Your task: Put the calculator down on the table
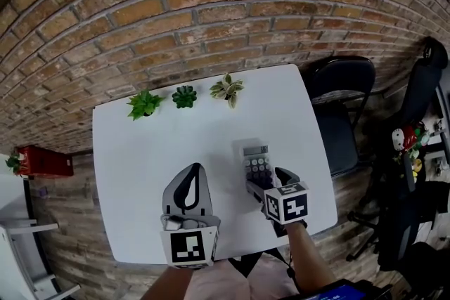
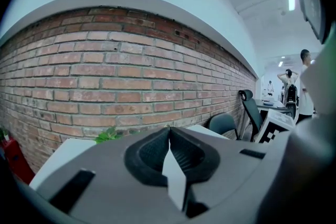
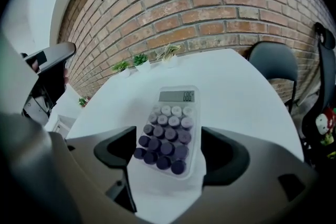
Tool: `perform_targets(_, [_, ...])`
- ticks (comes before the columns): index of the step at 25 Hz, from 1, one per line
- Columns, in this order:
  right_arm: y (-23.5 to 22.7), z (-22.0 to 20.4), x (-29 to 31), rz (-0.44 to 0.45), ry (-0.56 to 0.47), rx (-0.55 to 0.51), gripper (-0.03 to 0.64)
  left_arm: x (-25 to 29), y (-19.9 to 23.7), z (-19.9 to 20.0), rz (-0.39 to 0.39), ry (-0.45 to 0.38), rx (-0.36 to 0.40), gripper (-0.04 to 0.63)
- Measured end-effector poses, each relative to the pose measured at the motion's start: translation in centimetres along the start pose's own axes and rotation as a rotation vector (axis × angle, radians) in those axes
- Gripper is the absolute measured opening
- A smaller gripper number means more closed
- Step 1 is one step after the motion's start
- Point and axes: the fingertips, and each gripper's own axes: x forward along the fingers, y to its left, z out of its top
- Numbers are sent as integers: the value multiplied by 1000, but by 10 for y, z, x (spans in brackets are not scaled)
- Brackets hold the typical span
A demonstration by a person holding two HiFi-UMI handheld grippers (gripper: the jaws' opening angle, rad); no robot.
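White table top (image 1: 140, 165) fills the middle of the head view, with a red-brown brick wall (image 1: 211, 3) behind it. I count one calculator (image 1: 256, 164), three little green plants, two dark chairs and my two grippers.

The plants stand in a row along the table's 12 o'clock edge. The first plant (image 1: 144, 104) is at 11 o'clock, the second plant (image 1: 184, 96) is just beside it, and the third plant (image 1: 226, 88) is nearer 12 o'clock. The round-backed chair (image 1: 341, 102) stands at the table's 3 o'clock side. The tall office chair (image 1: 422, 81) is farther out the same way.

My left gripper (image 1: 195, 172) hangs over the table at about 6 o'clock. In its own view its jaws are pressed together, with nothing between them.

My right gripper (image 1: 269, 183) is at about 4 o'clock from the table's middle, tipped down toward the top. Its jaws are spread wide. The calculator lies flat on the table right between them — keys up, little screen toward 12 o'clock, dark keys toward 6 o'clock. In the right gripper view the key end sits in the gap between my two pads, and the screen end pokes out past them toward the plants. The pads are not pressing on it — white table shows by the left pad (image 3: 118, 149). The right pad (image 3: 220, 152) is just beside the calculator's edge.
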Motion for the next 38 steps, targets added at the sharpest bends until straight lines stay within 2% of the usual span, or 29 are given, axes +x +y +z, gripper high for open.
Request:
perform_targets(5, [9,18,-19,17,-68,-14,391,-9,-3,16,4,-34,19,12])
perform_targets(10, [38,77,-70,67,-276,-57,353,-20,0,60,13,-116,49,12])
perform_targets(12, [54,107,-99,81,-399,-100,294,-24,-1,87,12,-170,53,12])
perform_targets(16, [86,156,-159,96,-636,-181,136,-34,-3,138,0,-280,65,12])
perform_targets(21, [100,183,-209,24,-804,-249,13,-46,-5,174,-18,-361,58,12])
perform_targets(26, [100,179,-226,-27,-845,-276,0,-59,-13,177,-41,-380,57,12])
perform_targets(38, [112,167,-235,-22,-841,-294,-2,-71,-27,168,-71,-364,55,12])
